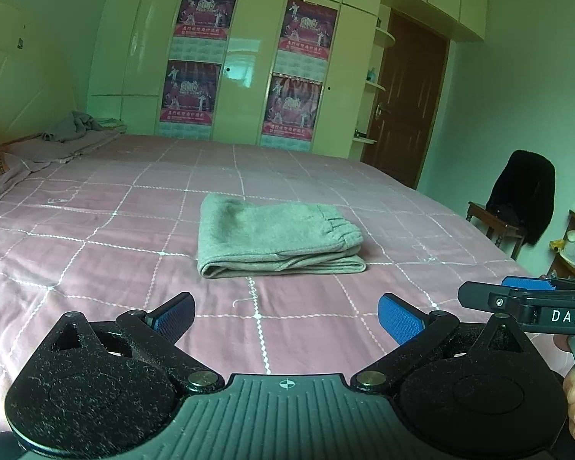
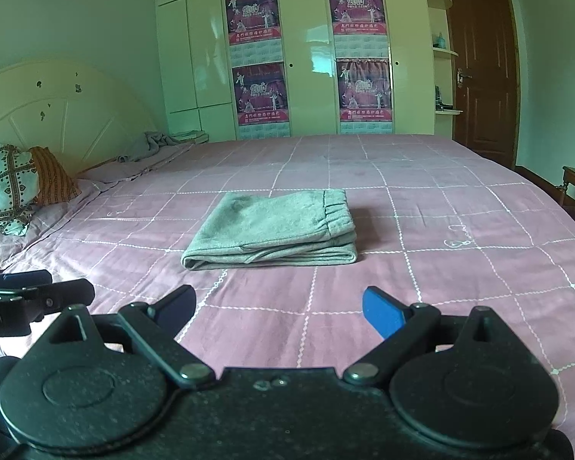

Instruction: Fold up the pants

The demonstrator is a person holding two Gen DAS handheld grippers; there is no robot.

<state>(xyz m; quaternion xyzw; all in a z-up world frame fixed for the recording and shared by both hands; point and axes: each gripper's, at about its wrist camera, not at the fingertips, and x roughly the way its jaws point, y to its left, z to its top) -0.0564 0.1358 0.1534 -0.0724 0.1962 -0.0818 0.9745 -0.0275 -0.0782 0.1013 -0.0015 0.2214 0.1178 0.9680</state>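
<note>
Left wrist view: grey pants (image 1: 276,237), folded flat, long axis crosswise ahead of my fingers, waistband rightward. Left gripper (image 1: 285,316) and right gripper (image 2: 278,310) spread, empty.

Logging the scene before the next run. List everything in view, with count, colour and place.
pants: one, grey, folded, mid-bed
bed sheet: one, pink with white grid
headboard: one, cream, left
pillows: two, patterned, by headboard
blanket: one, grey, crumpled, far-left corner
wardrobe: one, cream, behind bed
posters: four, red-purple, on wardrobe
door: one, brown, right
chair: one, wooden, dark garment draped, right of bed
left gripper: open, blue pads, short of the pants
right gripper: open, blue pads, short of the pants
</note>
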